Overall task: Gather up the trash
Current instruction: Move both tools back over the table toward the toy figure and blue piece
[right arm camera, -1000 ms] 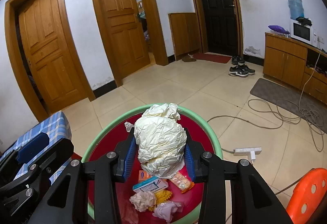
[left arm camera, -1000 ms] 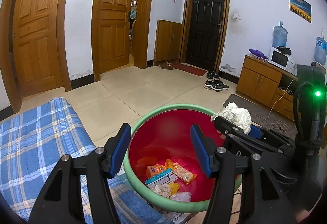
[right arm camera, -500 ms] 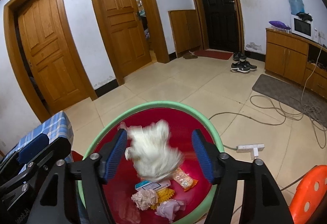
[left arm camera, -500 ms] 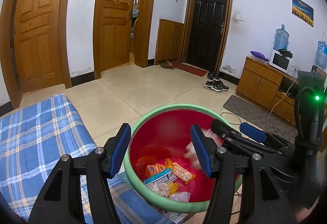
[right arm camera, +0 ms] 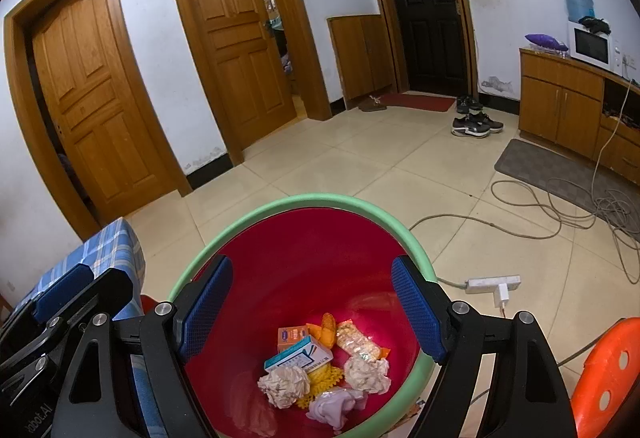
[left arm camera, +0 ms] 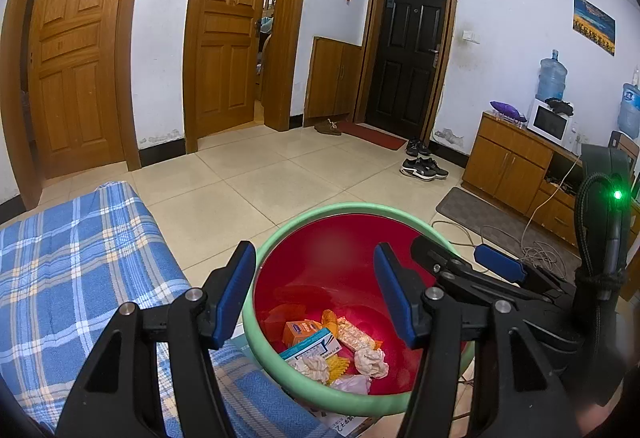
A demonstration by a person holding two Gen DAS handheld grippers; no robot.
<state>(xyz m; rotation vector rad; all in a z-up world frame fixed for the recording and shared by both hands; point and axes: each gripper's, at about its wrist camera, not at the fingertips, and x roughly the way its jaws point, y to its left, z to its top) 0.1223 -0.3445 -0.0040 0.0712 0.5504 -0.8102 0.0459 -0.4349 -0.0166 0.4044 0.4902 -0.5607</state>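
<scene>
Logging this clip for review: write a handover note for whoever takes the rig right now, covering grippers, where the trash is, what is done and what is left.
Left gripper: open, empty, over the bin.
Right gripper: open, empty, above the red bin.
Trash: the crumpled paper wad it held a second ago now lies in the bin bottom beside another wad, a blue-white box and snack packets.
Done: that drop.
Left: no loose trash shows on the blue plaid cloth or floor here; look elsewhere.

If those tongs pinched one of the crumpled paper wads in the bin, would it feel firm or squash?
The crumpled paper wad would probably squash: its creased folds look loose. It likely weighs little, resting atop other litter in the red bin. Its irregular shape suggests it wouldn't roll far.
</scene>
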